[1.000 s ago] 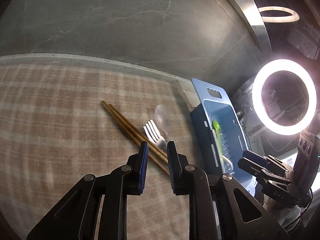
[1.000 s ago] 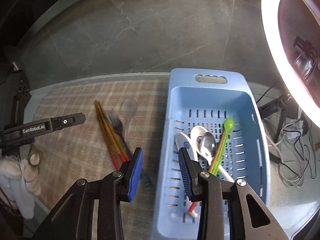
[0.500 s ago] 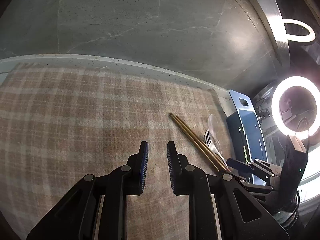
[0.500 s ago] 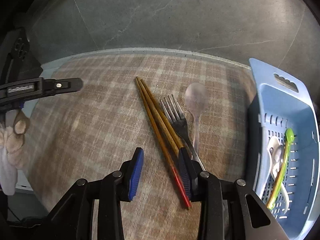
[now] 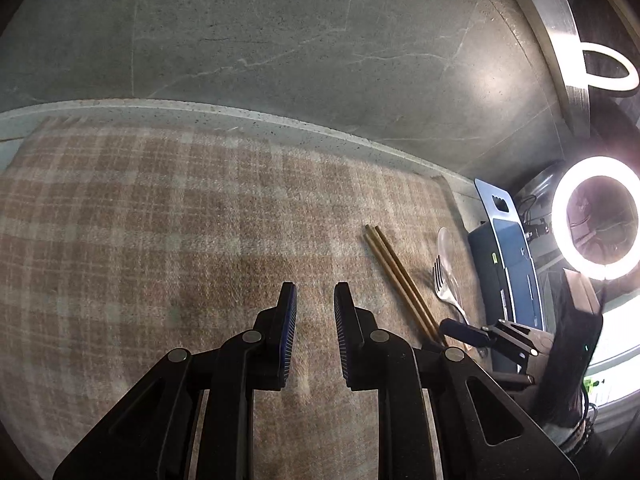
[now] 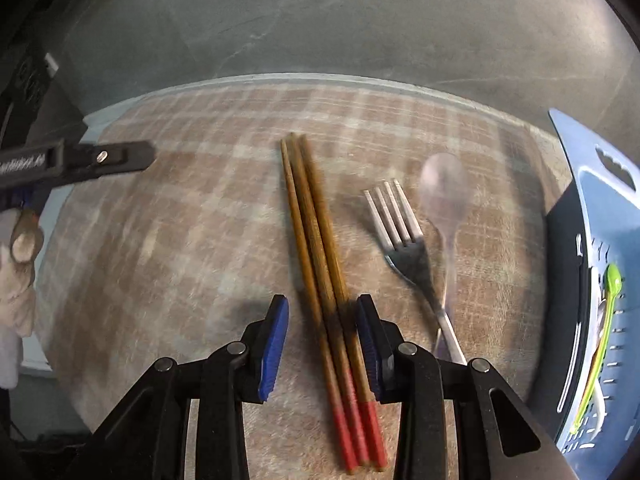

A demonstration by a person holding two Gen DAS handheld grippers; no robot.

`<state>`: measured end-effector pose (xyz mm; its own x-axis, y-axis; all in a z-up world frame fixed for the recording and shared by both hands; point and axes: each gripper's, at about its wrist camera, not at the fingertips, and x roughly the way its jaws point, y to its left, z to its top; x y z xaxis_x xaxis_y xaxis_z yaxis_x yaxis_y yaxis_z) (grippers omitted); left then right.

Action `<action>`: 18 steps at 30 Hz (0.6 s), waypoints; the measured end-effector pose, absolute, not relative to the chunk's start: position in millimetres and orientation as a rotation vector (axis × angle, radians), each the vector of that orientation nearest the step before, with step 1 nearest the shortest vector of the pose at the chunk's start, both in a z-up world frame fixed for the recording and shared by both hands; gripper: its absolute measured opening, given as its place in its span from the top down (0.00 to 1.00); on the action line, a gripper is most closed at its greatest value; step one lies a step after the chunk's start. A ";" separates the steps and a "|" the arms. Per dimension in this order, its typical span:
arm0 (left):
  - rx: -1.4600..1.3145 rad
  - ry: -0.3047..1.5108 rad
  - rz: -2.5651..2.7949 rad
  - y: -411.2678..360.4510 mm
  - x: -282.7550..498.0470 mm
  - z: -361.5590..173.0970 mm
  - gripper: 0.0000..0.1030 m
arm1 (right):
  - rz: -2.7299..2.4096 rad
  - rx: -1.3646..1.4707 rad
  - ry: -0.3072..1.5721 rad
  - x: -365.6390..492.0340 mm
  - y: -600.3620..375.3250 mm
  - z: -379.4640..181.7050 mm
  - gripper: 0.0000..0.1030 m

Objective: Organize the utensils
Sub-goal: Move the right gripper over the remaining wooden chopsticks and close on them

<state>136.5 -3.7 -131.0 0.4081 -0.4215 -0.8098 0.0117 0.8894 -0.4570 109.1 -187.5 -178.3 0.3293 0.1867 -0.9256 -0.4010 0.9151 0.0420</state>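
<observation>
Wooden chopsticks with red ends (image 6: 320, 264) lie together on a plaid cloth (image 6: 180, 220). My right gripper (image 6: 322, 320) is open and straddles them, one pad on each side, not closed on them. A metal fork (image 6: 404, 240) and a clear plastic spoon (image 6: 444, 196) lie just right of them, handles crossing. A blue slotted basket (image 6: 592, 216) at the far right holds a green-handled utensil (image 6: 600, 340). My left gripper (image 5: 316, 320) is open and empty over bare cloth, left of the chopsticks (image 5: 400, 276).
A grey stone wall (image 5: 280, 40) rises behind the counter edge. A bright ring light (image 5: 596, 216) stands at the right beyond the basket (image 5: 508, 248). The plaid cloth (image 5: 140, 220) stretches to the left.
My right gripper has swung left from over the basket to the chopsticks and now straddles them. My left gripper has moved left, away from the utensils.
</observation>
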 end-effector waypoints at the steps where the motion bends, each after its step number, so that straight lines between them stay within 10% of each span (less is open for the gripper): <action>1: -0.415 1.124 -0.283 -4.0 137.3 -132.0 0.83 | 0.395 -0.188 1.160 106.7 -188.1 -173.7 0.69; 18: -0.382 1.144 -0.336 -35.1 148.4 -141.6 0.83 | 0.483 -0.097 1.276 103.1 -197.6 -187.8 0.82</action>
